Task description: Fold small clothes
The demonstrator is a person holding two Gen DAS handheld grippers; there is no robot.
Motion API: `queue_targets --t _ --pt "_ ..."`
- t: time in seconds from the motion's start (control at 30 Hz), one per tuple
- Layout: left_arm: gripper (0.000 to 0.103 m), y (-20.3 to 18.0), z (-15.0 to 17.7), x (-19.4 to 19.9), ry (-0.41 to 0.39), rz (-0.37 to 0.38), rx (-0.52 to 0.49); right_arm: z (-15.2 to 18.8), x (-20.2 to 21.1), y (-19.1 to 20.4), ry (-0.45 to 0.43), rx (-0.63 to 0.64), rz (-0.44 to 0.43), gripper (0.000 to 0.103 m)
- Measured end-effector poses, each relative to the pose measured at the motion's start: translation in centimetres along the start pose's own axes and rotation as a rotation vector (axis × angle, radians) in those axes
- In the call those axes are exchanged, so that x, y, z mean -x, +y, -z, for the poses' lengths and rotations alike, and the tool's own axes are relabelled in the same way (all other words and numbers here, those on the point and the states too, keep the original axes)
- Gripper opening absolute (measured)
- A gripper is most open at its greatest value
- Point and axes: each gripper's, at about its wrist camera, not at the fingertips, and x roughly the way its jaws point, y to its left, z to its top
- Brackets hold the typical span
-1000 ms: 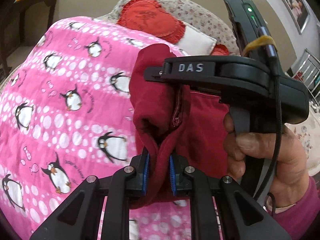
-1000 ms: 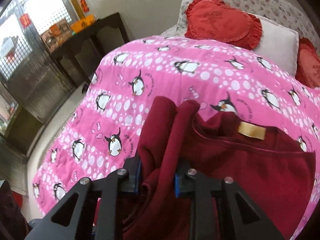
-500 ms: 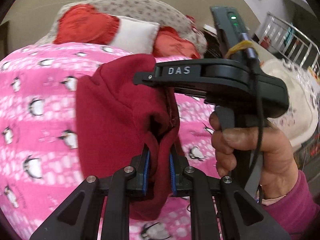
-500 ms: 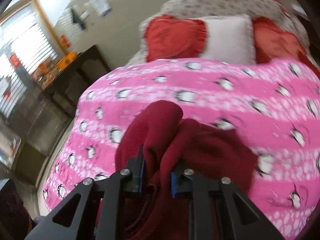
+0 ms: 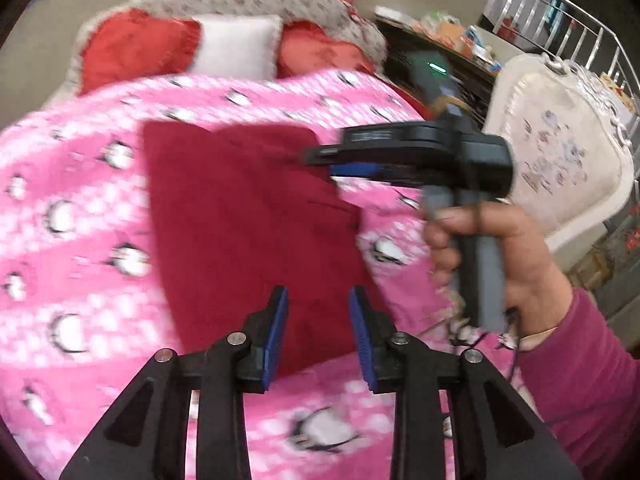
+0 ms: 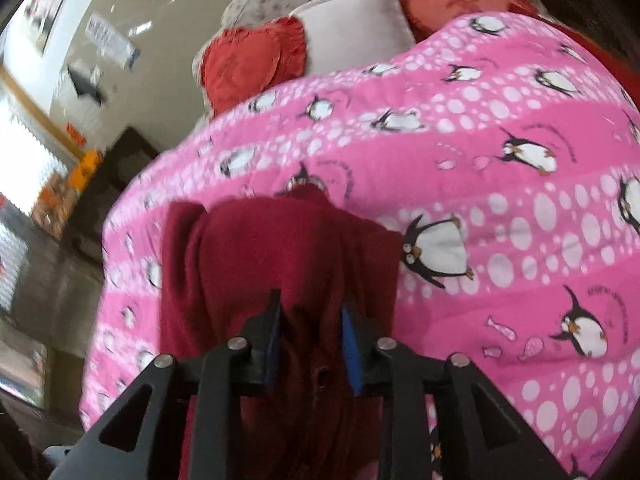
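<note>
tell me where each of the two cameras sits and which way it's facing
Left wrist: on the left gripper, looking down across the dark red garment on the penguin quilt; shows its fingers apart, plus the right gripper in the person's hand.
Right wrist: on the right gripper, facing the garment; shows only its fingers.
Shared: garment, quilt, red cushions.

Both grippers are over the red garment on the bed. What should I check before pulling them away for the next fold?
1. Left gripper released: ok. Its jaws have just been opening and stand apart with nothing pinched.
2. Right gripper released: ok. Its jaws have just been opening; cloth lies between them, apparently unsqueezed.
3. Red garment down on the pink quilt: ok, it lies flat.
4. Cloth snagged on the right pads: cannot tell.
5. Fold edges aligned: cannot tell, the left wrist view is blurred.
</note>
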Motion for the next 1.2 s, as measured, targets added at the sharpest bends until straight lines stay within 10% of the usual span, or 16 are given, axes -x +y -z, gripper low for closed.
queue_targets --t 0.1,0.2,0.3,0.53,0.87,0.93,0.97,1.2 --pt "0.012 3.0 -0.3 0.4 -0.038 -0.096 0.062 -1.4 1.2 0.0 -0.077 -0.026 0.015 0.064" --pt "0.012 4.5 -0.2 -1.4 -0.009 -0.122 0.119 -2.7 -0.1 0.8 -0.066 -0.011 0.017 0.062" --pt "0.012 4.7 0.8 -3.5 0.037 -0.163 0.132 -2.8 -2.2 3.1 -0.003 0.115 0.057 0.018" --pt "0.012 4.1 2.0 -6.9 0.098 -0.196 0.122 -2.5 -1.6 1.3 -0.073 0.14 0.191 0.01" --pt "0.013 4.1 2.3 -6.8 0.09 -0.201 0.119 1.6 3.6 3.1 -0.009 0.106 0.081 0.065" --pt "0.013 4.0 2.3 -6.8 0.088 -0.207 0.121 3.3 3.0 3.5 0.035 0.139 0.095 0.056" --pt "0.013 3.9 2.2 -6.7 0.091 -0.203 0.126 3.9 2.2 3.6 0.06 0.17 0.109 0.012" --pt "0.017 3.4 2.3 -6.6 0.099 -0.223 0.103 5.3 1.0 2.8 0.025 0.258 0.239 0.014"
